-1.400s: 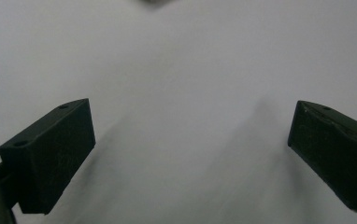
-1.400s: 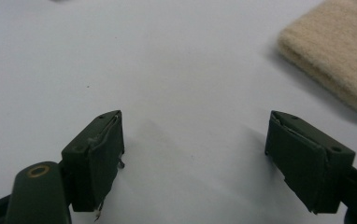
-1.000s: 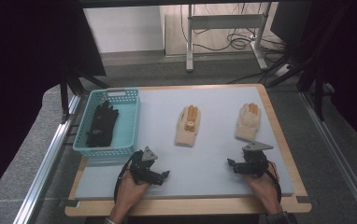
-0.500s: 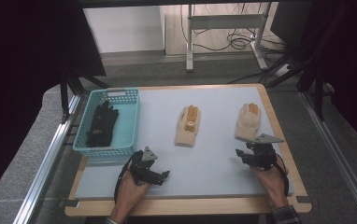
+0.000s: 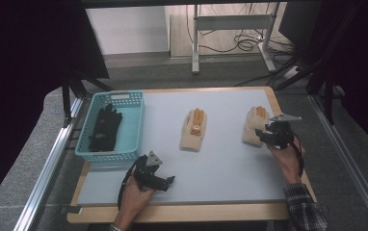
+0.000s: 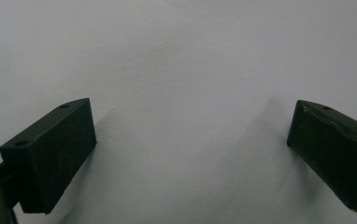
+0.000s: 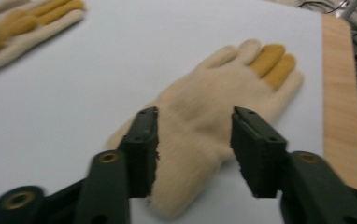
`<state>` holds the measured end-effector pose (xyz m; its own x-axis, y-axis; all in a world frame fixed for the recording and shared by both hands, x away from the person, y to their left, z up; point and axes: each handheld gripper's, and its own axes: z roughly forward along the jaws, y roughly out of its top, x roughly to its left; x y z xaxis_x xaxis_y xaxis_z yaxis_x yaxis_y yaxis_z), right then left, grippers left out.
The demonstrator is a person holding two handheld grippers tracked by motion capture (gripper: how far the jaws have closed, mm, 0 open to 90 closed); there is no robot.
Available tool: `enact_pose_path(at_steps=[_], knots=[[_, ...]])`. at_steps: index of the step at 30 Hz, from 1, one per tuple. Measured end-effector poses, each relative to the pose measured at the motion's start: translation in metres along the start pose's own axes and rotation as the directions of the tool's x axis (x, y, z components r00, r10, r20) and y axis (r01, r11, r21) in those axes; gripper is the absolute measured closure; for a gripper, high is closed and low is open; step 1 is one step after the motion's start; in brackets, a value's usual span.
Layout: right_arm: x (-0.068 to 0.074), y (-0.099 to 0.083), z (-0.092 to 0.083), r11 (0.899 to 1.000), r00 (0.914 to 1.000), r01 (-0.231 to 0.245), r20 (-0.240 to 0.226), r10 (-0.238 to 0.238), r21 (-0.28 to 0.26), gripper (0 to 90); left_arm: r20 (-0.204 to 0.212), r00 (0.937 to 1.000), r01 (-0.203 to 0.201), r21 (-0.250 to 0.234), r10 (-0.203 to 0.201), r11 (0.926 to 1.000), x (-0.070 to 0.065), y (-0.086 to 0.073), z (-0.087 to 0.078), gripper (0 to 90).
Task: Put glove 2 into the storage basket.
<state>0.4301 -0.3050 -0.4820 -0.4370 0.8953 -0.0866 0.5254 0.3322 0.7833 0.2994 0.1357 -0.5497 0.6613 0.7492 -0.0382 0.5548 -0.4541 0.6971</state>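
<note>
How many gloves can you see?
3: a black glove lies in the blue basket, a cream glove mid-table, another cream glove by the right gripper. The basket could hide more.

high view: above, forward-down | gripper views: close | shared: table [image 5: 230,159]

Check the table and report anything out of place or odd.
Little stands out. Two cream gloves, the middle glove and the right glove, lie flat on the white mat, apart from each other. A black glove lies alone in the blue basket.
</note>
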Motion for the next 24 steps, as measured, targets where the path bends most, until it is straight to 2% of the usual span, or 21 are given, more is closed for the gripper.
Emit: enact_pose_path(at_steps=[5,9,12,14,16,19,24], knots=[[-0.008,0.011,0.023,1.0,0.9999,-0.011,0.011,0.011,0.006,32.9,0.0,1.0,-0.002,0.002,0.002,1.0,0.0,0.0,0.0,1.4],[-0.011,0.015,0.045,1.0,0.9998,-0.011,0.016,0.01,0.028,29.5,0.001,1.0,-0.002,0.002,0.002,1.0,0.0,0.0,0.0,1.4],[-0.014,0.013,0.063,0.997,0.9997,-0.013,0.024,0.011,0.074,28.4,0.001,1.0,-0.002,0.002,0.002,1.0,0.0,0.0,0.0,1.4],[-0.014,0.009,0.072,0.994,0.9995,-0.022,0.024,0.019,0.109,31.8,0.001,1.0,-0.001,0.002,0.001,1.0,0.0,0.0,0.0,1.4],[-0.016,0.006,0.071,0.994,0.9982,-0.06,0.01,0.059,0.093,40.4,0.001,1.0,-0.002,0.002,0.002,1.0,0.0,0.0,0.0,1.4],[-0.015,0.006,0.067,0.992,0.9976,-0.068,0.018,0.066,0.106,51.4,0.001,1.0,-0.002,0.002,0.002,1.0,0.0,0.0,0.0,1.4],[-0.015,0.004,0.06,0.991,0.9966,-0.083,0.001,0.083,0.103,57.7,0.001,1.0,-0.002,0.003,0.002,1.0,0.0,0.0,0.0,1.4]])
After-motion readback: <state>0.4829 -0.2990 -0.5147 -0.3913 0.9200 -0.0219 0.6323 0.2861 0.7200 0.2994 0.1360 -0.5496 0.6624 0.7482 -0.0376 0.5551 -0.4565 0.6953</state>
